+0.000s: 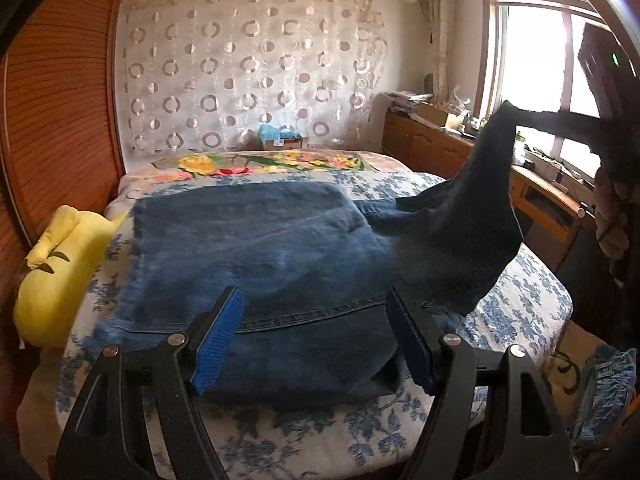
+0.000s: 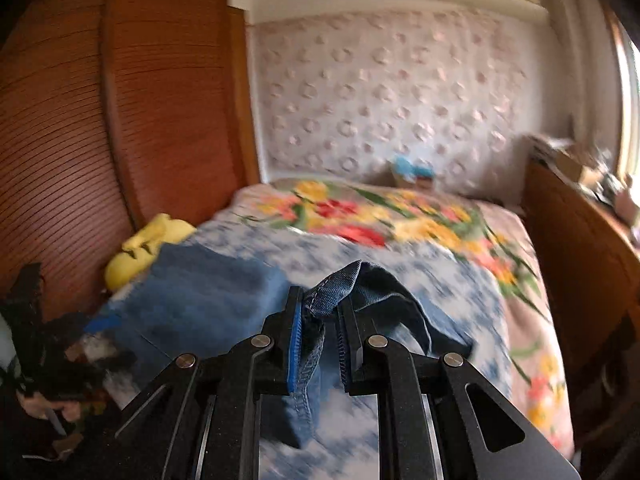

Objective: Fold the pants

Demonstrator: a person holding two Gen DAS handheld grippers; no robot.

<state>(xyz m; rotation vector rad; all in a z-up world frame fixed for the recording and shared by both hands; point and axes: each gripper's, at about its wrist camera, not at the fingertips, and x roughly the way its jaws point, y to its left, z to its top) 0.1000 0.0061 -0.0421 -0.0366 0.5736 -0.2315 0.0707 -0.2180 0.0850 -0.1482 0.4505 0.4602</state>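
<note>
Blue jeans (image 1: 260,248) lie folded on the bed, across its near half. My left gripper (image 1: 316,328) hangs open just above their near edge, its blue pads (image 1: 218,340) wide apart with denim below them. At the right, a part of the jeans (image 1: 472,216) rises in a peak to my right gripper (image 1: 514,111), a dark shape against the window. In the right wrist view, which is blurred, my right gripper (image 2: 320,316) is shut on a seamed edge of the jeans (image 2: 340,284). That edge is lifted clear of the bed.
A yellow soft toy (image 1: 60,264) lies at the bed's left edge beside a wooden wardrobe (image 1: 60,120). A cluttered wooden cabinet (image 1: 432,144) runs under the window on the right. A floral blanket (image 1: 272,162) covers the bed's far end. More denim (image 1: 608,392) sits at lower right.
</note>
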